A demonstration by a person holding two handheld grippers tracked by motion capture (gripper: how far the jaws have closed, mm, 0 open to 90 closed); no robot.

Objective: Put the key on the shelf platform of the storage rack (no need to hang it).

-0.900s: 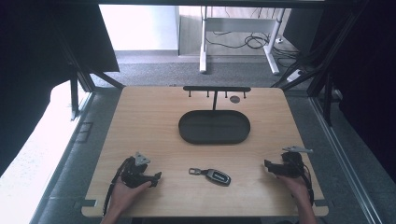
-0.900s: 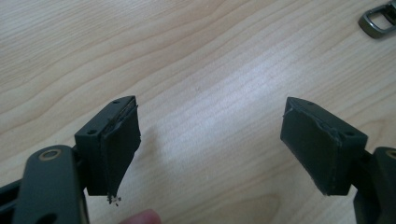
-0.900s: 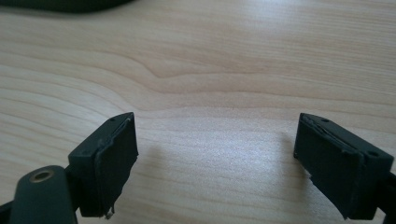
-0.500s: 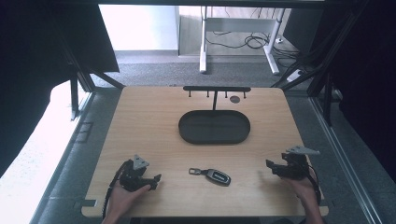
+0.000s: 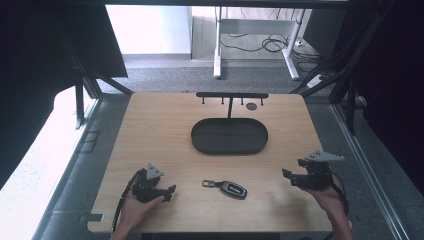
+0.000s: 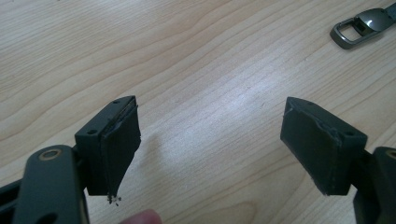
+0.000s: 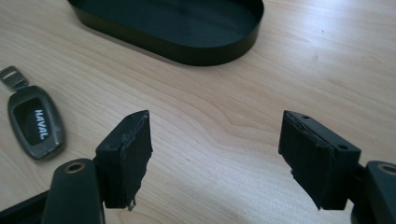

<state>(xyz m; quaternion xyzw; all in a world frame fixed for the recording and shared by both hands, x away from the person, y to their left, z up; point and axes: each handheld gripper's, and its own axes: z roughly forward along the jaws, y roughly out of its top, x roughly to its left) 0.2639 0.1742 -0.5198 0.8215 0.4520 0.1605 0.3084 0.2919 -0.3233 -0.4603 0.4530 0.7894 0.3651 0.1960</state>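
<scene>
A dark car key fob (image 5: 231,188) with a metal ring lies flat on the wooden table (image 5: 165,135), near its front edge. To the fob's left my left gripper (image 5: 170,192) is held low over the table, open, jaws pointing right toward it. In the left gripper view its jaws (image 6: 212,116) stand wide over bare wood, with the fob's ring (image 6: 348,35) at the top right. My right gripper (image 5: 289,176) is to the fob's right, open and empty. The right gripper view shows its jaws (image 7: 215,126) apart and the fob (image 7: 35,126) at the left.
A black oval tray (image 5: 230,150) sits empty mid-table; its wall (image 7: 187,53) shows in the right gripper view. Behind it stands a black hook rack (image 5: 231,95) with a small dark disc (image 5: 251,106) beside it. Dark frame posts flank the table.
My right gripper has shifted slightly to the right, away from the fob. The left gripper and the fob have stayed where they were.
</scene>
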